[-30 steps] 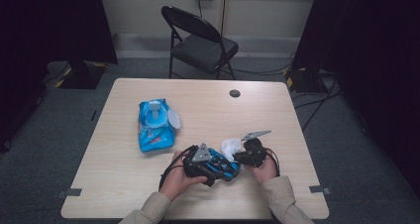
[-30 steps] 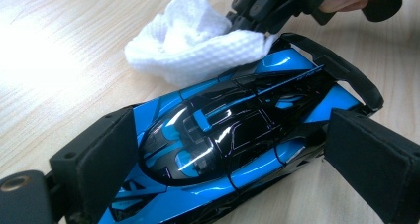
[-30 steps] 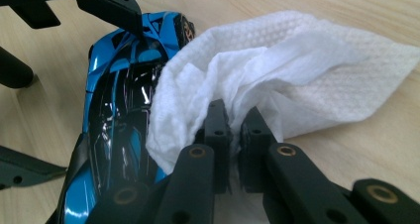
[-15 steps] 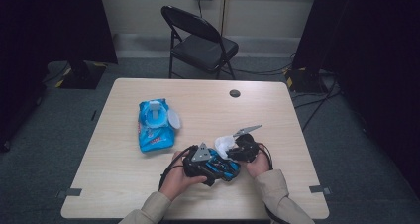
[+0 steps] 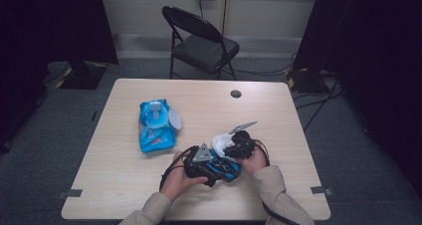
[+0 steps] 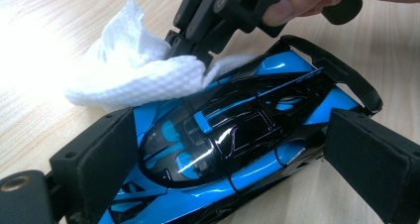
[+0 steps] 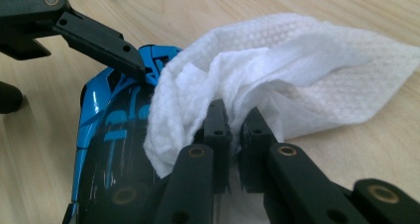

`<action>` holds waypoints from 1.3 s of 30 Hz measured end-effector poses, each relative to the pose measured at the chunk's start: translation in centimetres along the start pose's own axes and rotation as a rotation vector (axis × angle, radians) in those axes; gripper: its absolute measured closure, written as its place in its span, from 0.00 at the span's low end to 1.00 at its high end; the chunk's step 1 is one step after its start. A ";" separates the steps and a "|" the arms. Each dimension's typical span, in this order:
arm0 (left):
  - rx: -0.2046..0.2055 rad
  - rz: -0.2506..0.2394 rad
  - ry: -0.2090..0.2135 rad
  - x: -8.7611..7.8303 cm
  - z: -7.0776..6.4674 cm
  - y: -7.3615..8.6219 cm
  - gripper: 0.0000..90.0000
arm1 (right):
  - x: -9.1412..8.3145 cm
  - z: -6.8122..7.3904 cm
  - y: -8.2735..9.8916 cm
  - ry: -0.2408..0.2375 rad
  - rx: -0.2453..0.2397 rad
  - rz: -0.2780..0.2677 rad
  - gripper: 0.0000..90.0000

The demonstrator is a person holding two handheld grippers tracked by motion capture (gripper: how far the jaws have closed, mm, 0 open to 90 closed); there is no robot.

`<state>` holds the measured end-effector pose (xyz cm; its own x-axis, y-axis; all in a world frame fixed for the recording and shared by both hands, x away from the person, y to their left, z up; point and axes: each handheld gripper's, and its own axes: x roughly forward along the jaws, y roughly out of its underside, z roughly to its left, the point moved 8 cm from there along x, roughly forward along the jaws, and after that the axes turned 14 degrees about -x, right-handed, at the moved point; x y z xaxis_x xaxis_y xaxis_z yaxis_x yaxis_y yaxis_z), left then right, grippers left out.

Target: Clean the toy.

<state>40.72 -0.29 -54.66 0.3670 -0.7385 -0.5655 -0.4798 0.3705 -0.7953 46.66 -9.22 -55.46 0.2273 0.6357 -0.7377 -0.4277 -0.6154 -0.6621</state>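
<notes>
Blue-and-black toy car [image 6: 233,135] on the table [image 5: 298,130], near edge, clamped between the left gripper [image 5: 206,163] fingers. White wipe [image 7: 277,70] pinched in the right gripper [image 7: 235,135], draped on the car's end. Wipes packet [image 5: 157,125] well apart, left. Folding chair [image 5: 201,43] beyond.

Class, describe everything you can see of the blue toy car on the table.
The toy car is glossy blue and black plastic, low and sleek, with a dark canopy. It sits on the wooden table, clamped at both sides between the left gripper's padded jaws. A white wipe, pinched in the right gripper, is draped against one end.
</notes>
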 end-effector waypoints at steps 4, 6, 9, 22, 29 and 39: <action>-0.002 0.000 0.001 0.0 0.0 0.0 0.07 | 0.2 -0.1 -0.3 0.001 0.002 0.000 0.94; -0.004 0.000 0.001 0.0 0.0 0.0 0.07 | 0.4 -0.1 -0.4 -0.004 0.001 -0.004 0.94; -0.005 0.001 0.001 0.0 0.0 0.0 0.07 | 0.5 -0.1 -0.6 -0.007 0.001 -0.005 0.94; -0.008 0.001 0.001 0.0 0.0 0.0 0.08 | 1.1 -0.2 -1.3 -0.001 -0.015 0.014 0.94; -0.005 0.002 0.003 -0.1 0.1 0.0 0.08 | 1.5 -0.3 -1.8 0.000 -0.011 0.010 0.94; -0.001 -0.013 0.012 -0.2 0.2 0.0 0.10 | 1.9 -0.7 -3.2 -0.006 -0.008 -0.033 0.92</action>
<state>40.79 -0.06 -54.59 0.3631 -0.7501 -0.5527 -0.4764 0.3603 -0.8020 49.04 -6.33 -54.85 0.2357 0.6584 -0.7148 -0.4129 -0.5980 -0.6870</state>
